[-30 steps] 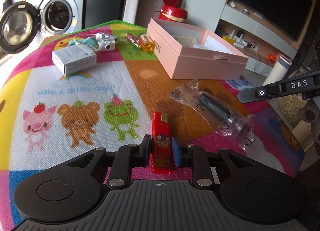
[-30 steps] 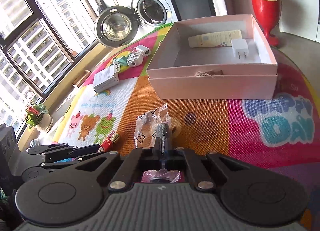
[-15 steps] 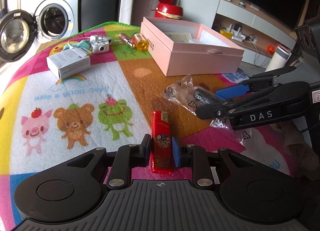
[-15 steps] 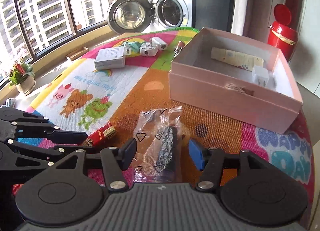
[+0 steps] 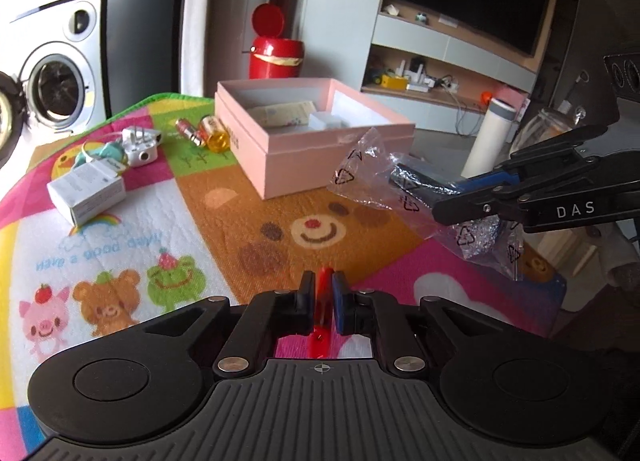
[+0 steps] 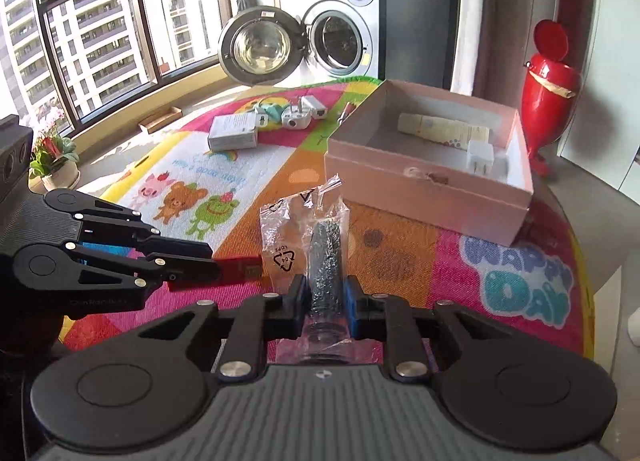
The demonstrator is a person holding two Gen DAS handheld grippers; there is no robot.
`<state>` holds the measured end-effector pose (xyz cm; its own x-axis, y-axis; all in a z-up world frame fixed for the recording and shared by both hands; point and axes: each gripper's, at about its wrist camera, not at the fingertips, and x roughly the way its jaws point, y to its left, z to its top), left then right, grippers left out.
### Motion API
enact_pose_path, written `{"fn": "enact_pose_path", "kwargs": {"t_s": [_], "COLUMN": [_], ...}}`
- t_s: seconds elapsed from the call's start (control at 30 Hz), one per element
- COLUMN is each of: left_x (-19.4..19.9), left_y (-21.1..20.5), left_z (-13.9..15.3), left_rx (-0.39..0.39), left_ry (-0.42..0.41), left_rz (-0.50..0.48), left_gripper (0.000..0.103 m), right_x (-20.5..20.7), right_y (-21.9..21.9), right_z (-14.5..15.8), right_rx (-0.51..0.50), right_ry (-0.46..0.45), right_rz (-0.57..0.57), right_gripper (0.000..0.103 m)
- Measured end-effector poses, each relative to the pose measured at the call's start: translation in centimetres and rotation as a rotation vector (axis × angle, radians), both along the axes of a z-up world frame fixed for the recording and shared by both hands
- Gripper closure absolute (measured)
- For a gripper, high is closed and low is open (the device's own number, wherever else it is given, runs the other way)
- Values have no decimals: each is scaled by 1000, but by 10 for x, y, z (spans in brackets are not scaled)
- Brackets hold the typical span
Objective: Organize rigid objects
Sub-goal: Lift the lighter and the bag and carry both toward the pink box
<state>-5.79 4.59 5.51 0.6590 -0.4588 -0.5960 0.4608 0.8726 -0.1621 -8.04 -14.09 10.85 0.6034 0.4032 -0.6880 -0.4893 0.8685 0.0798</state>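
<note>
Pinching a red lighter, the left gripper lifts it clear of the surface. Right gripper fingers clamp the bagged black tool, both likely bound for the pink box.

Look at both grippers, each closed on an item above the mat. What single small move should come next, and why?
Probably carry the right gripper, shut on the bagged black item, forward over the open pink box. The box sits just ahead with free floor beside the tube and charger; the left gripper with the red lighter can follow.
</note>
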Motion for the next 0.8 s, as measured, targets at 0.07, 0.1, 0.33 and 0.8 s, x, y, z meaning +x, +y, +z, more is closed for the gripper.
{"fn": "enact_pose_path", "kwargs": {"t_s": [0.07, 0.1, 0.33, 0.8], "left_x": [10, 15, 60, 23], "left_y": [-2, -3, -5, -23], "left_z": [32, 46, 105, -21], "left_rx": [-18, -19, -73, 352], "left_ry": [-89, -134, -223, 60], "left_rz": [-12, -10, 14, -303], "left_gripper": [92, 92, 89, 82], "right_x": [1, 5, 55, 32], "right_y": [-10, -16, -39, -35], "right_z": [26, 43, 106, -17], "right_rx": [34, 54, 163, 43], "right_ry": [-69, -116, -258, 57], "right_rz": [-31, -49, -182, -172], "right_gripper": [84, 84, 84, 84]}}
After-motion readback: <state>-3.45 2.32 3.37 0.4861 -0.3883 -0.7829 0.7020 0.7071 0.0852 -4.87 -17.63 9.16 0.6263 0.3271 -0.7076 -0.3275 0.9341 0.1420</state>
